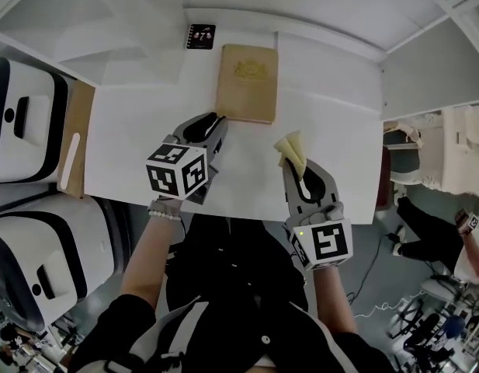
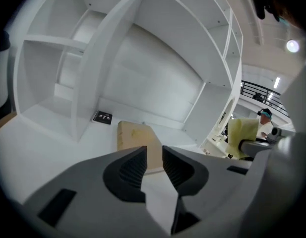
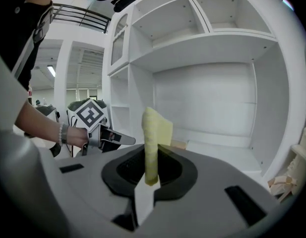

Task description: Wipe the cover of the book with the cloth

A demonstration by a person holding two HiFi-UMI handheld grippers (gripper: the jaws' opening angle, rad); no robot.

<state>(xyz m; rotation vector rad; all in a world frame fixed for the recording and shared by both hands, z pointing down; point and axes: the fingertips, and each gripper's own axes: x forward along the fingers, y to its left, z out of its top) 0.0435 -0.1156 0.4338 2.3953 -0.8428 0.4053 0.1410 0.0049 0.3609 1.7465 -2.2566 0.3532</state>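
book (image 1: pixel 247 82): tan | cloth (image 1: pixel 293 152): pale yellow | table (image 1: pixel 146 142): white | small card (image 1: pixel 201 36): black | left gripper (image 1: pixel 216 121): grey, black-white marker squares

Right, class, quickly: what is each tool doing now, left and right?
Left tool: open, nothing between its jaws.
Right tool: closed on the cloth.
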